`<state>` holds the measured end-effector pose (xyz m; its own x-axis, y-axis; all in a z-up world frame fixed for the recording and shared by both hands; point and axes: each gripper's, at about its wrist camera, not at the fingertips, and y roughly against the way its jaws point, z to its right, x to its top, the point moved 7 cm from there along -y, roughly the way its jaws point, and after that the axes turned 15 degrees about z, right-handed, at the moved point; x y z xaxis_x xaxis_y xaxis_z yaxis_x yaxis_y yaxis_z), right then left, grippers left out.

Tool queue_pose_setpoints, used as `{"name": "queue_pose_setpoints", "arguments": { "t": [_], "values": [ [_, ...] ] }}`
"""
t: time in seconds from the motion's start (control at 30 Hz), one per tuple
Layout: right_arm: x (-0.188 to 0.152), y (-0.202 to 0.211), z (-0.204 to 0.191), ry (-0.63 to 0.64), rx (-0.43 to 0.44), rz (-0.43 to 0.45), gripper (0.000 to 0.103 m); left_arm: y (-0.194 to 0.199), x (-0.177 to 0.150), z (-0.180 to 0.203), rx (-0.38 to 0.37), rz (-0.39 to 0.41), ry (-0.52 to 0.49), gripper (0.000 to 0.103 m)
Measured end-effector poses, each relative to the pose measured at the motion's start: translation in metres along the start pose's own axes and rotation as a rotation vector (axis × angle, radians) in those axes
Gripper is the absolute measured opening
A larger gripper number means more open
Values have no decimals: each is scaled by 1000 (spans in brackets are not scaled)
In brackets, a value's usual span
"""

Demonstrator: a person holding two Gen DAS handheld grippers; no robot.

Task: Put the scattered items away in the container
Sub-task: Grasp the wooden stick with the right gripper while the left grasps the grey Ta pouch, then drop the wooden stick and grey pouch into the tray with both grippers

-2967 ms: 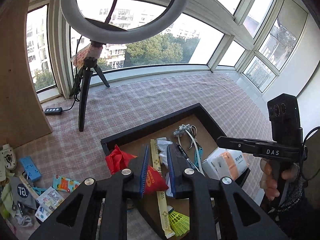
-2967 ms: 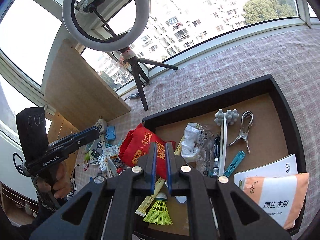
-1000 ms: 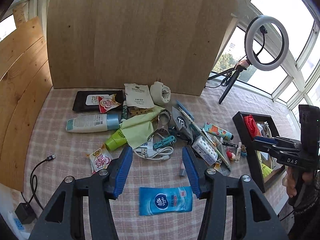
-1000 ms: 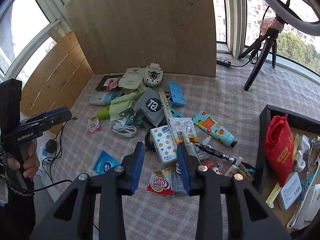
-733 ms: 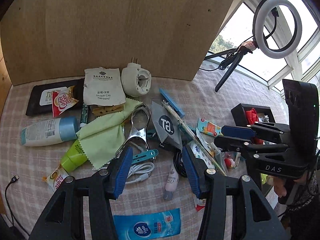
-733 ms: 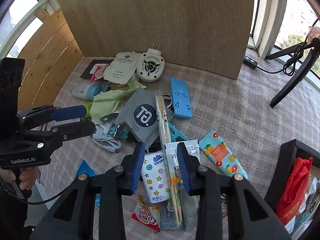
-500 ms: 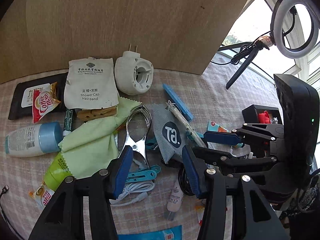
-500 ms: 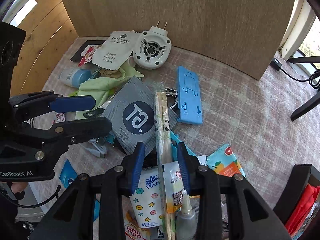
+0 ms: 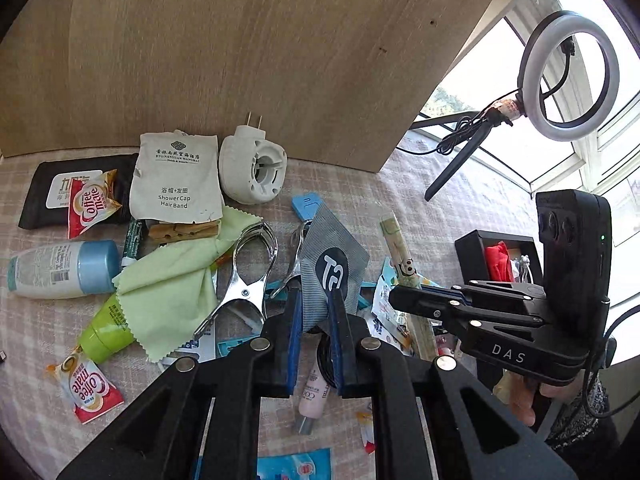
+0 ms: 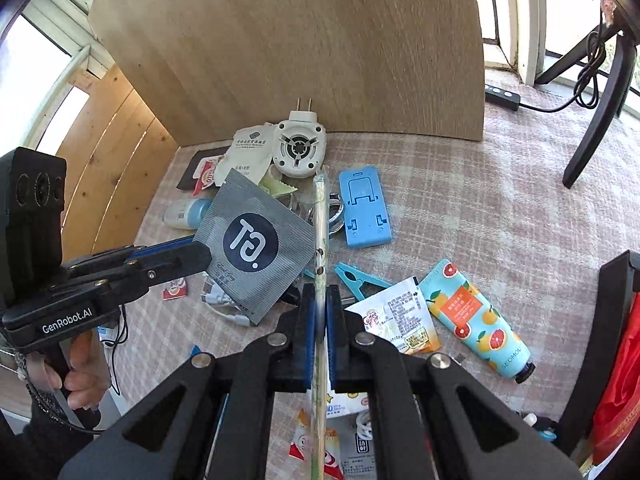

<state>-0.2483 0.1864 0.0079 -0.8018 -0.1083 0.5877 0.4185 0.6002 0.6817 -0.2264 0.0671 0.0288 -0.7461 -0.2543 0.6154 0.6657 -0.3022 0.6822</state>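
Note:
My left gripper (image 9: 314, 304) is shut on the lower corner of a grey striped sachet (image 9: 334, 264) with a dark round logo; the sachet also shows in the right wrist view (image 10: 256, 244), lifted off the pile. My right gripper (image 10: 319, 300) is shut on a long wrapped pair of chopsticks (image 10: 320, 232), which runs forward between the jaws; it also shows in the left wrist view (image 9: 394, 246). The black container (image 9: 476, 248) with a red bag (image 9: 498, 266) inside stands at the right; its wall shows in the right wrist view (image 10: 604, 320).
Scattered on the checked cloth: a white plug-in device (image 9: 254, 174), shower cap packet (image 9: 176, 178), green cloth (image 9: 172, 280), metal clamp (image 9: 248, 272), blue phone stand (image 10: 364, 208), orange-print tube (image 10: 476, 316), coffee creamer sachets (image 9: 90, 384). A wooden board (image 9: 240, 48) stands behind. A ring light (image 9: 568, 76) stands far right.
Both grippers moved in over the pile and closed: the left on the grey sachet, the right on the chopsticks. The sachet is now lifted off the pile.

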Motion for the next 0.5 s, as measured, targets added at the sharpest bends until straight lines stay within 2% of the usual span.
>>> {"name": "queue_pose_setpoints", "arguments": {
  "t": [0.13,0.27,0.37,0.5],
  "values": [
    [6,43,-2,-21,41,70,5,33,4,19,-18,54,-10,12],
    [6,92,9,-25,41,129,5,59,-4,47,-50,89,-24,12],
    [1,129,30,-28,-2,167,5,70,-19,77,-90,92,-34,12],
    [-10,179,76,-67,-73,196,5,73,-38,126,-150,93,-41,12]
  ]
}}
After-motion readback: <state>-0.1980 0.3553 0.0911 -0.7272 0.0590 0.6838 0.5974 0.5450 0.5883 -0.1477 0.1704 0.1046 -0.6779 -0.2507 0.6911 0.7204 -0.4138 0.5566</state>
